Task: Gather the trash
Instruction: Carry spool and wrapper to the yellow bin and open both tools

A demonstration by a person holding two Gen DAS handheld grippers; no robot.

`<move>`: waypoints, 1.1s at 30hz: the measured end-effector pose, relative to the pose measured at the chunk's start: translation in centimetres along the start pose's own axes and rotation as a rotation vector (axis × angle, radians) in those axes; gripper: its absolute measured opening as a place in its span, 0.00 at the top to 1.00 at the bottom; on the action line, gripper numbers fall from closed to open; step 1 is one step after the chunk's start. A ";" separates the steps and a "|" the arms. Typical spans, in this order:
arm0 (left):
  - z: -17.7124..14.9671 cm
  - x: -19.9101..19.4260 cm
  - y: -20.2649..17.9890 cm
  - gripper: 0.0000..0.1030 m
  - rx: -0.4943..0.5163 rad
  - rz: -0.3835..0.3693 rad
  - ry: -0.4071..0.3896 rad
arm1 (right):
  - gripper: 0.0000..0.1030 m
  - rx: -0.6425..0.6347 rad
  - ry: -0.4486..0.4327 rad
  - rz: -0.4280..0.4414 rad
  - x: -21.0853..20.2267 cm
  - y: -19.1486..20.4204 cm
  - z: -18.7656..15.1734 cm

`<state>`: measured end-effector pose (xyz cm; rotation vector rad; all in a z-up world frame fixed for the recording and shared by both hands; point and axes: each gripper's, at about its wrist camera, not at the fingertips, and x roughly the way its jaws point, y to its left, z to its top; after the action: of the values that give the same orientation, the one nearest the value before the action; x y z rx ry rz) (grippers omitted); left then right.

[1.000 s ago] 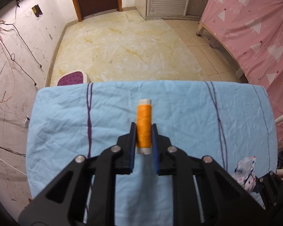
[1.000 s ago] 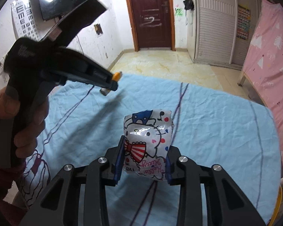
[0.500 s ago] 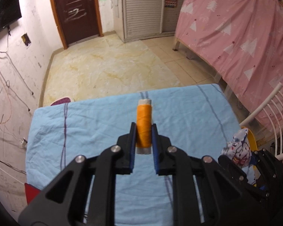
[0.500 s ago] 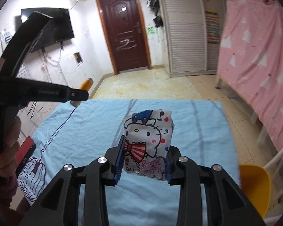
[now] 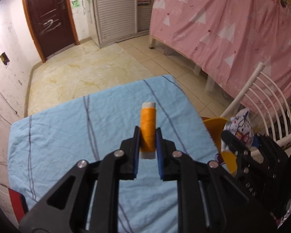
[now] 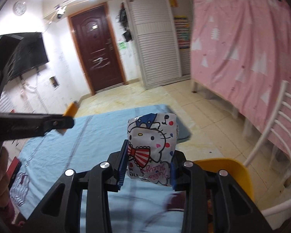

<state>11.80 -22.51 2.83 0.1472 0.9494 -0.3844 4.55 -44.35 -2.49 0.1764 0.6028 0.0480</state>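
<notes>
My left gripper [image 5: 147,136] is shut on an orange thread spool [image 5: 148,128] with white ends, held above the blue cloth table [image 5: 67,128]. My right gripper [image 6: 149,151] is shut on a white Hello Kitty wrapper [image 6: 151,147], held above the table's right edge. In the left wrist view the right gripper [image 5: 242,141] with the wrapper [image 5: 240,124] is at the right, over a yellow bin [image 5: 215,124]. In the right wrist view the left gripper [image 6: 54,123] reaches in from the left with the spool tip [image 6: 71,109] showing.
The yellow bin [image 6: 232,167] stands beside the table's right edge, next to a white chair [image 6: 277,136]. A pink-covered bed [image 5: 232,29] lies to the right. A red item [image 5: 15,202] sits at the table's left edge. A brown door [image 6: 99,52] is far ahead.
Both grippers have swung to the right with their objects held. The yellow bin and the white chair have come into view, and the right gripper is now over the bin.
</notes>
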 end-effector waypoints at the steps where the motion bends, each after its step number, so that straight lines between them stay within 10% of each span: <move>1: -0.1 0.2 -0.8 0.86 0.009 -0.010 0.004 | 0.72 0.013 -0.006 -0.021 -0.3 -1.1 -0.1; 31: -1.0 7.2 -17.3 0.85 0.174 -0.286 0.163 | 0.61 0.196 0.095 -0.173 2.7 -14.5 -4.6; 33: -1.0 7.4 -17.2 0.63 0.171 -0.295 0.167 | 0.57 0.200 0.094 -0.171 2.7 -14.6 -4.7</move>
<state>8.26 -40.00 -2.99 0.1977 1.1065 -0.7356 3.97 -57.78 -10.38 0.3171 0.7142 -0.1704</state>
